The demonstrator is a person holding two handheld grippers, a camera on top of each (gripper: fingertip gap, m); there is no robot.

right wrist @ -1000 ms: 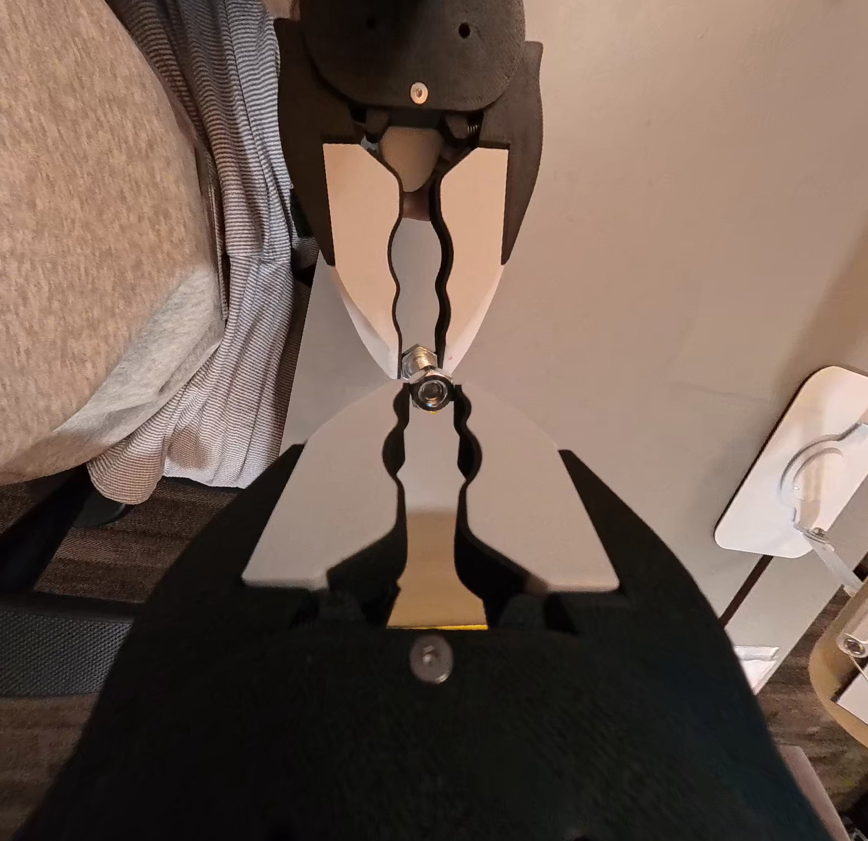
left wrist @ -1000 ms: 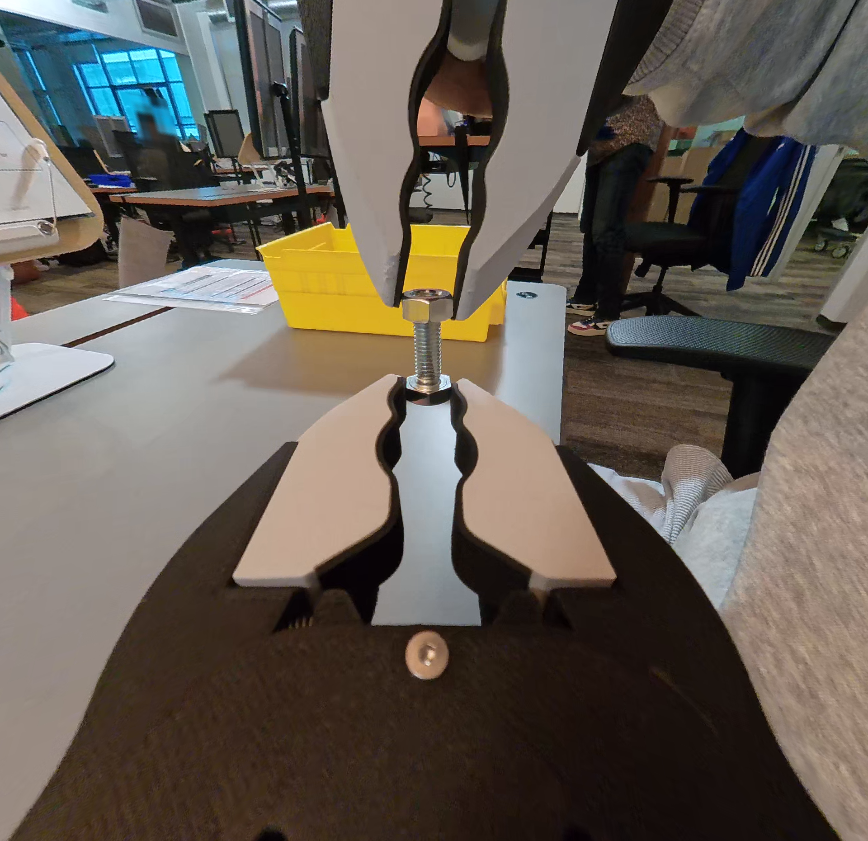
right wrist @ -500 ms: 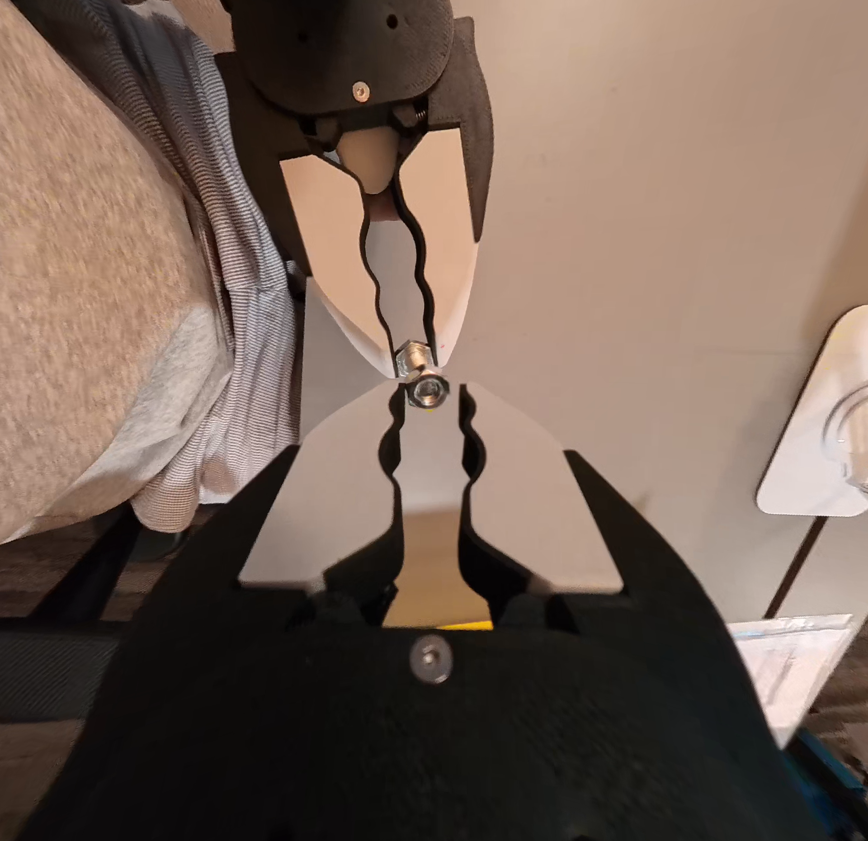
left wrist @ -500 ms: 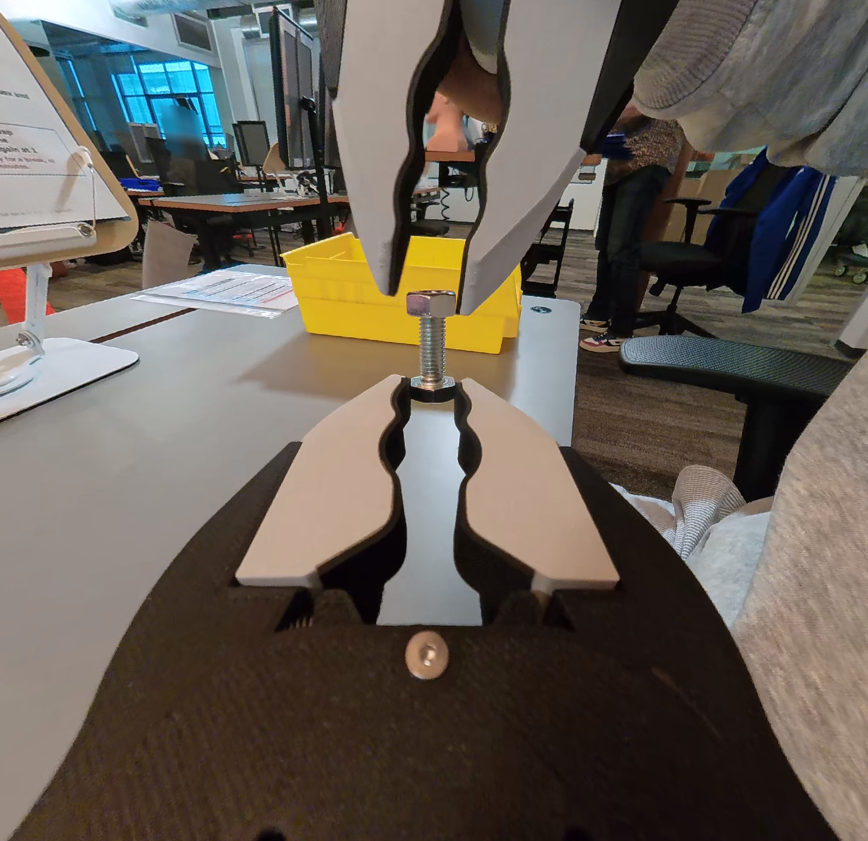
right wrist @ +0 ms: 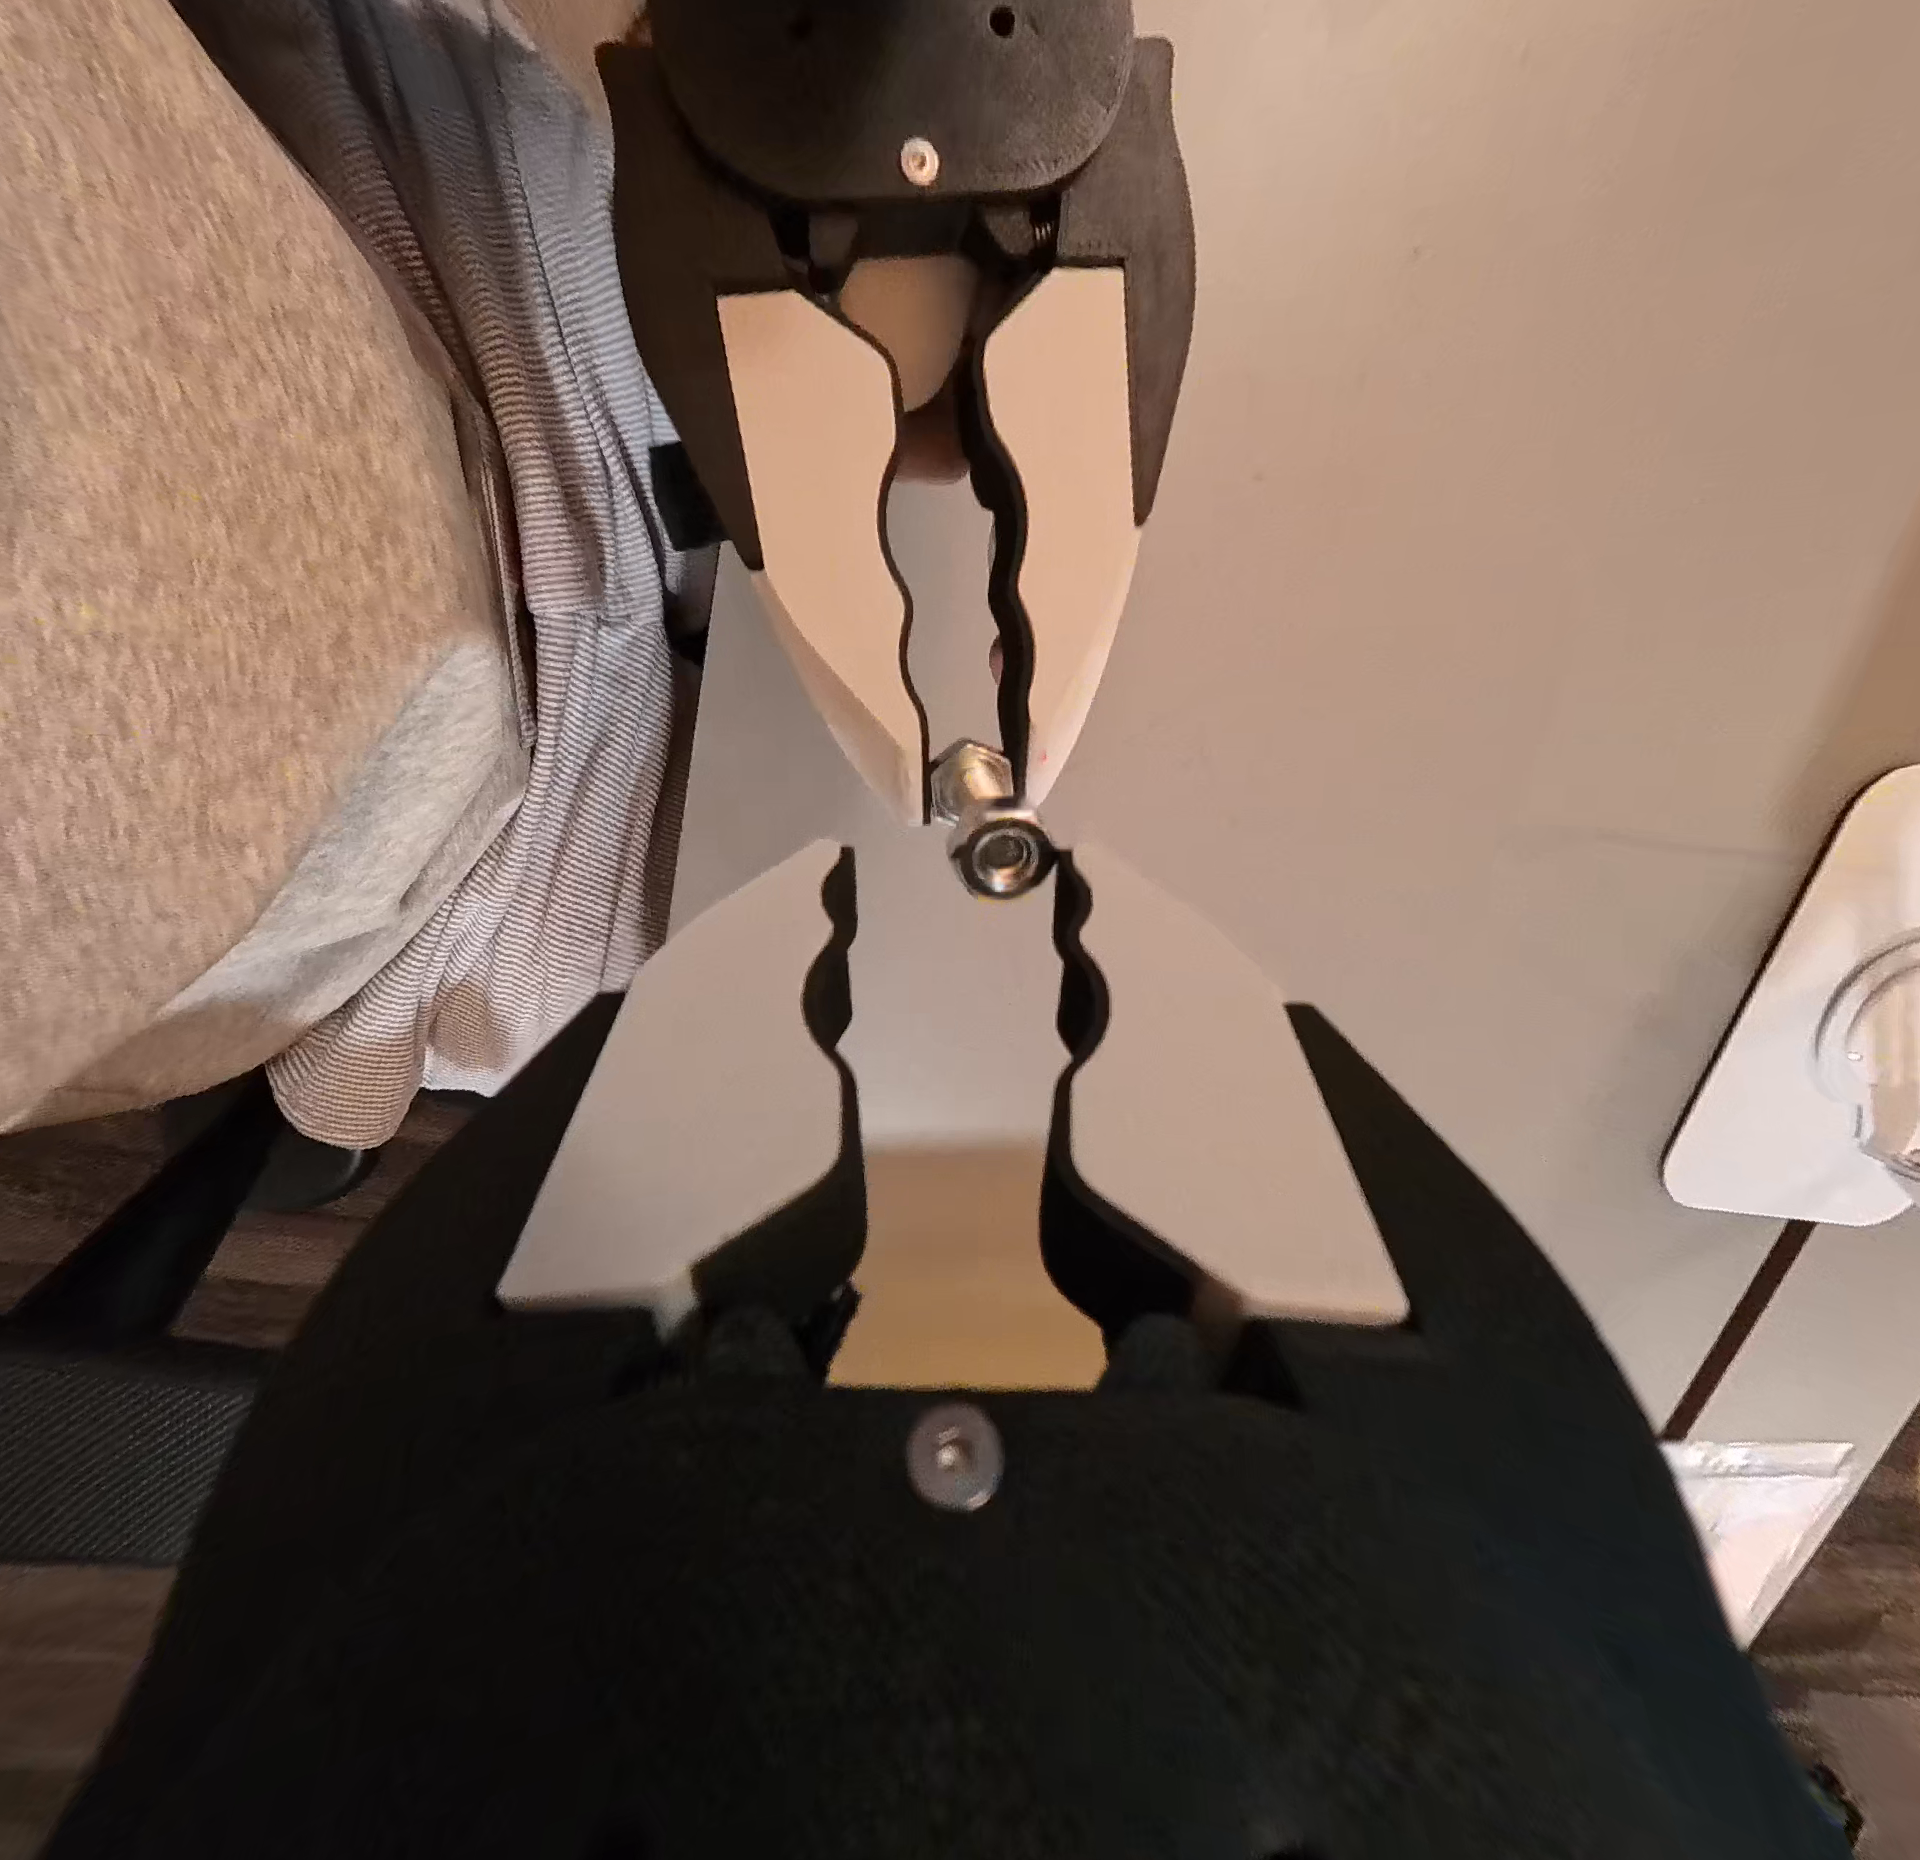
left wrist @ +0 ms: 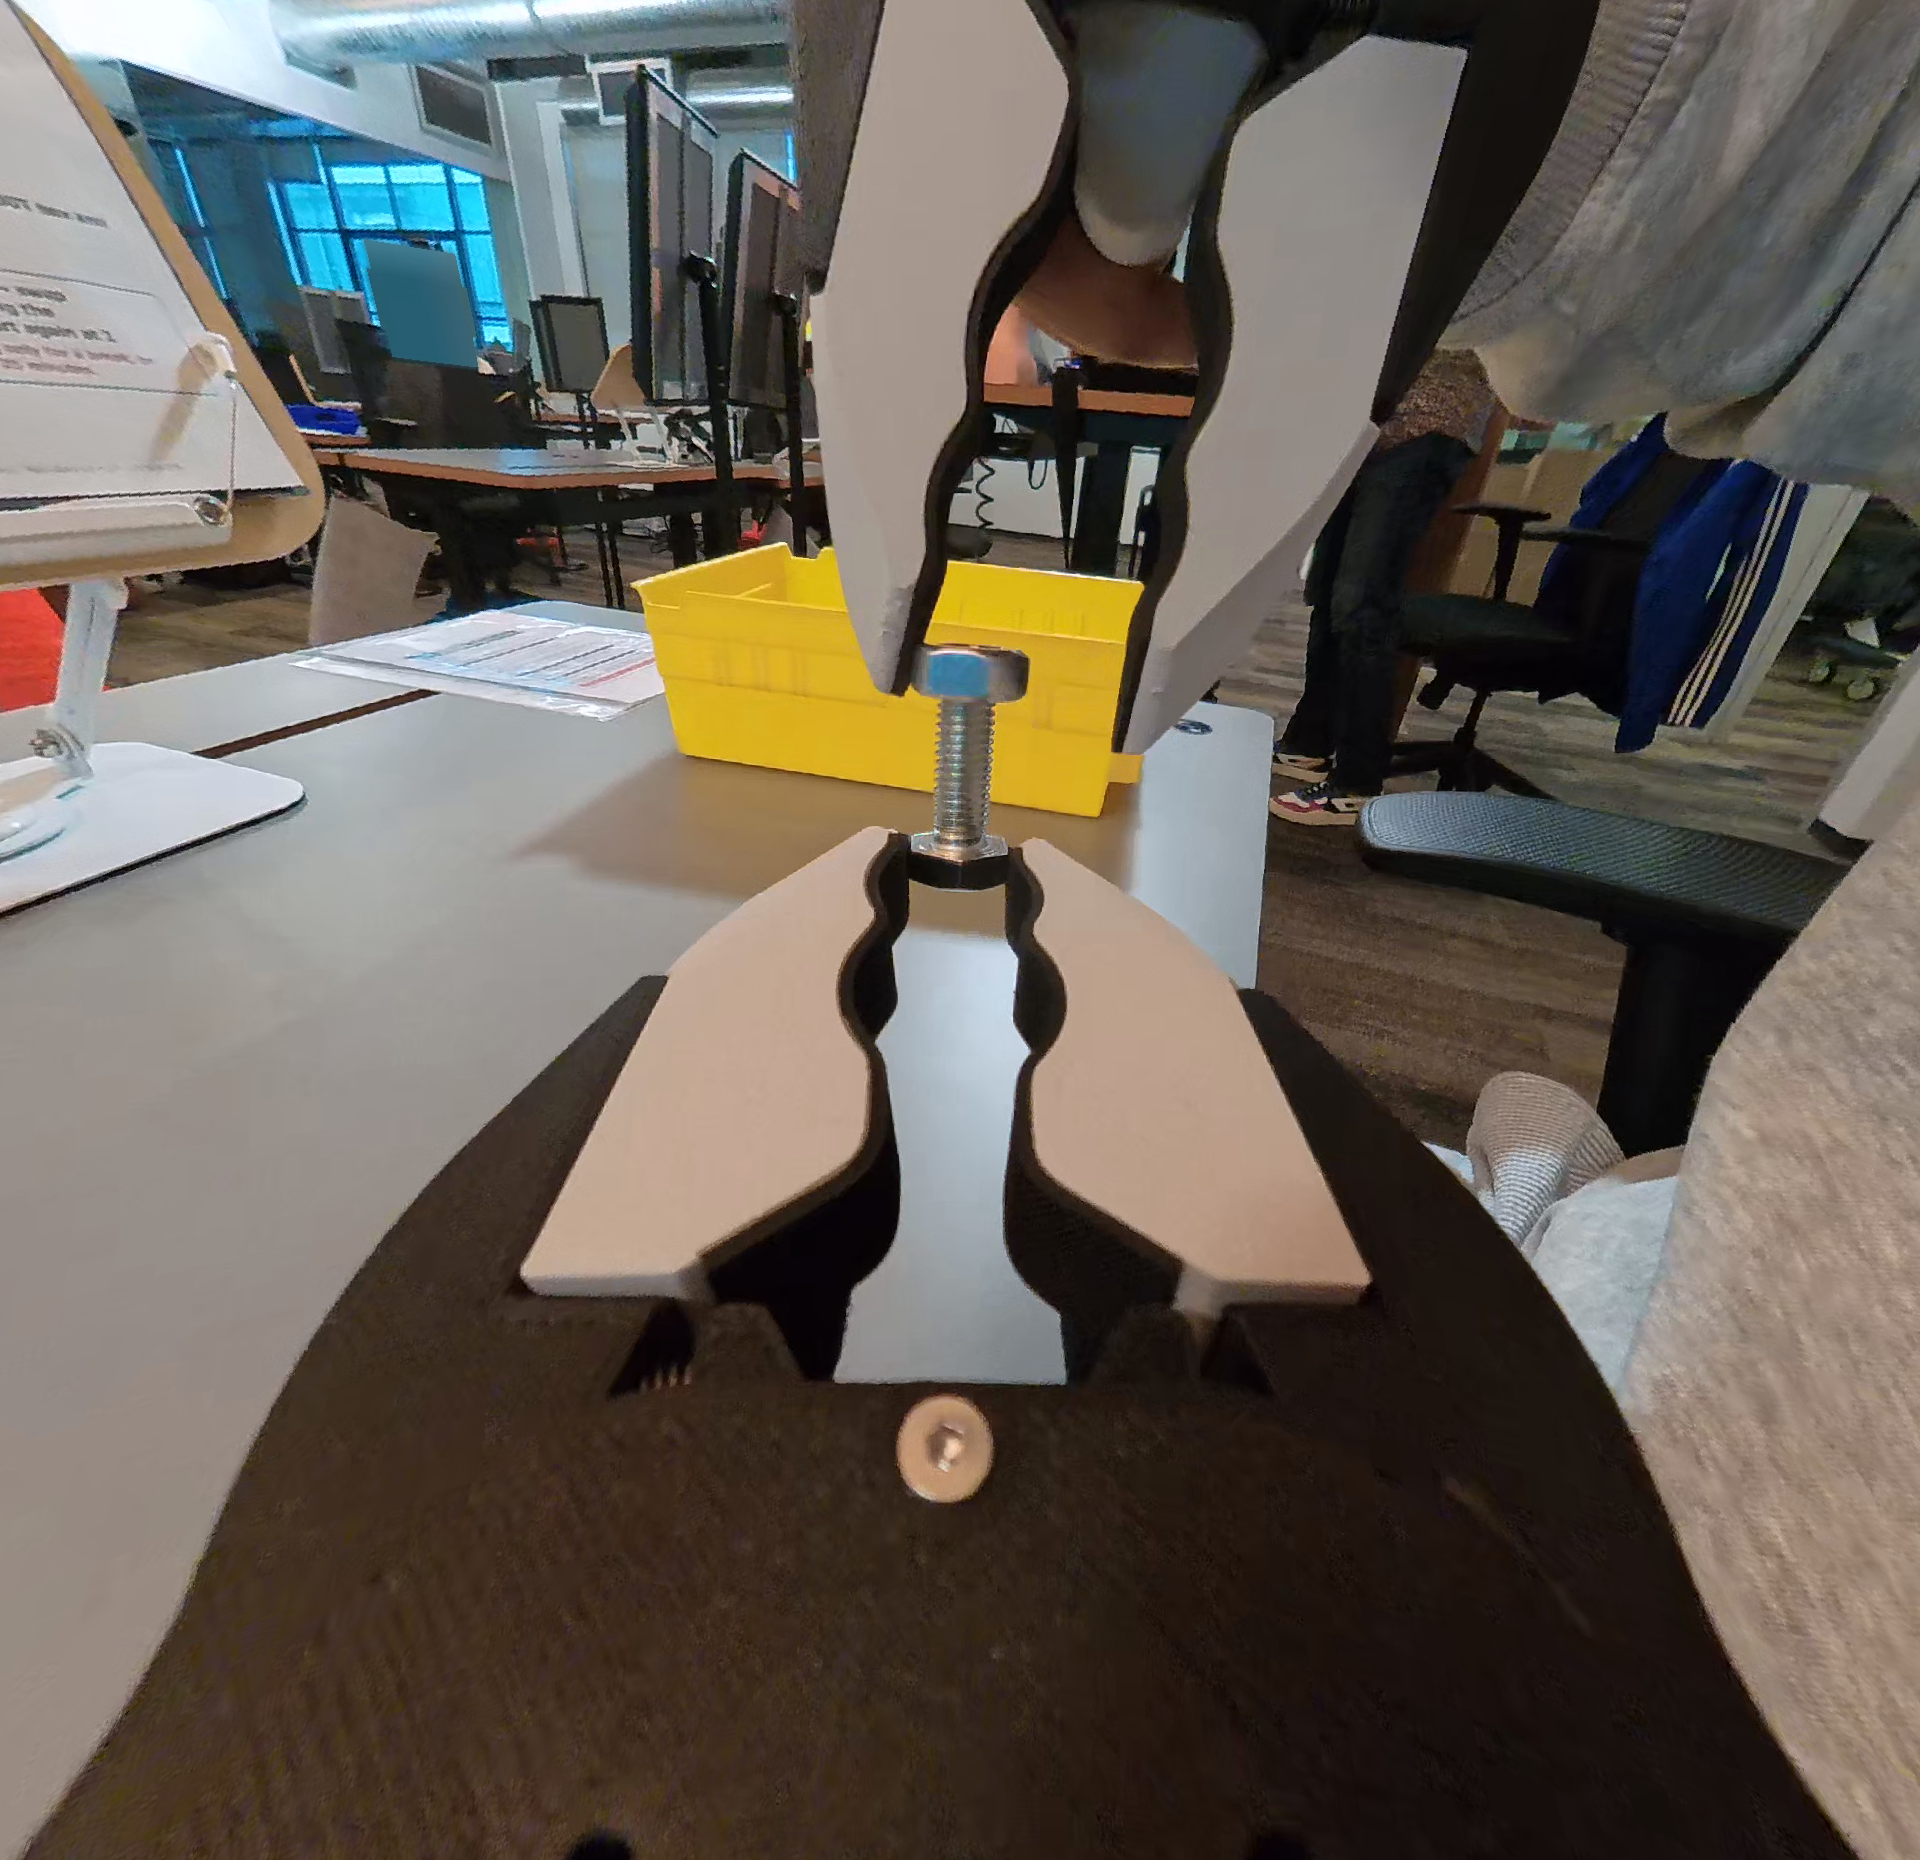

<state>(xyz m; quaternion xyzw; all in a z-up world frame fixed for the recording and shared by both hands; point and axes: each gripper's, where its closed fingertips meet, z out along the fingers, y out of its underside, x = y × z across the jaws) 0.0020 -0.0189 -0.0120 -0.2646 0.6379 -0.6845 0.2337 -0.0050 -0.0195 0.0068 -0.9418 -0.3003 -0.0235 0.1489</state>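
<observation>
Above desk: L gripper level, pinching nut; R gripper vertical, fingers spread round bolt head.

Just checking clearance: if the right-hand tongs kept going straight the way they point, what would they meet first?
Probably the silver hex-head bolt: its head sits at the open right tongs, against one fingertip. Directly beyond are the left tongs, shut on the metal nut, then the beige tabletop. Depth is uncertain.

Right gripper jaws parted, bolt head seemingly touching one tip, left gripper pinching nut
</observation>
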